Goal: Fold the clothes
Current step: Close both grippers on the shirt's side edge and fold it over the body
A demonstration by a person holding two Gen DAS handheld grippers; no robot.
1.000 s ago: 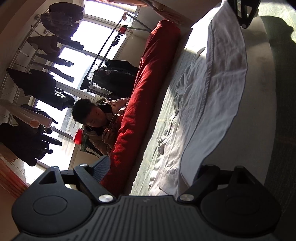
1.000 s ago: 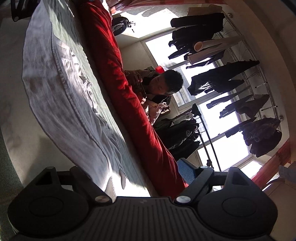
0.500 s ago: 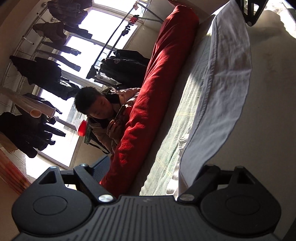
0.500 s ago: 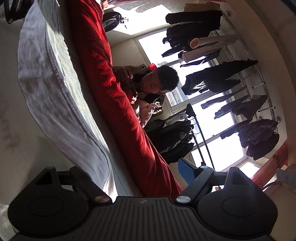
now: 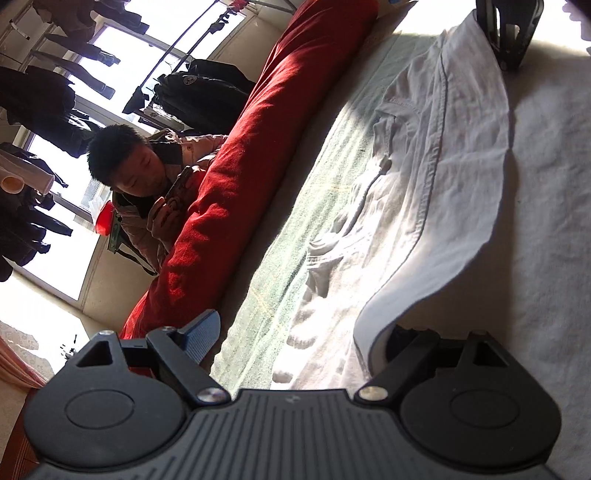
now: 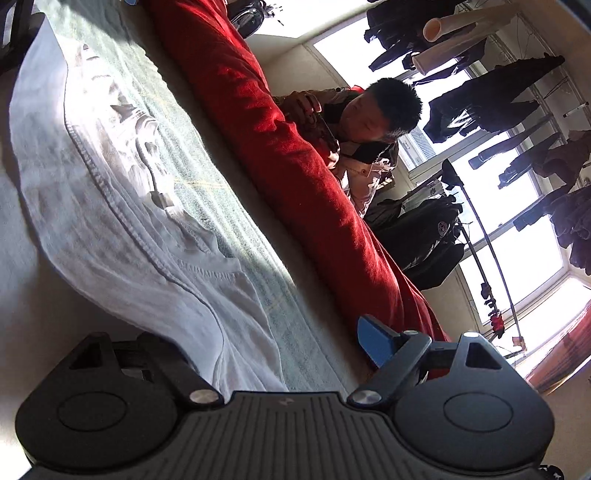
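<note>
A white garment (image 5: pixel 436 192) lies stretched along the bed, wrinkled on the side toward the red roll. My left gripper (image 5: pixel 299 332) stands open at one end. Its blue pad (image 5: pixel 201 338) hangs over the green sheet, and the other finger is hidden under the garment's raised edge (image 5: pixel 384 317). My right gripper (image 6: pixel 266 343) is at the opposite end, its jaws opening. The white garment (image 6: pixel 110 192) lies between them and covers the left finger, while the blue pad (image 6: pixel 373 343) is bare. The right gripper (image 5: pixel 509 29) also shows at the far end in the left wrist view.
A long red roll of bedding (image 5: pixel 258 155) runs along the bed's far side. A person (image 5: pixel 147 184) sits behind it looking at a phone. Dark clothes (image 6: pixel 480 99) hang on racks by bright windows. A pale green sheet (image 5: pixel 325 192) lies between garment and roll.
Both grippers have travelled sideways over the bed and sunk a little. The garment's edge stays draped on one finger of each. More of its wrinkled top now shows.
</note>
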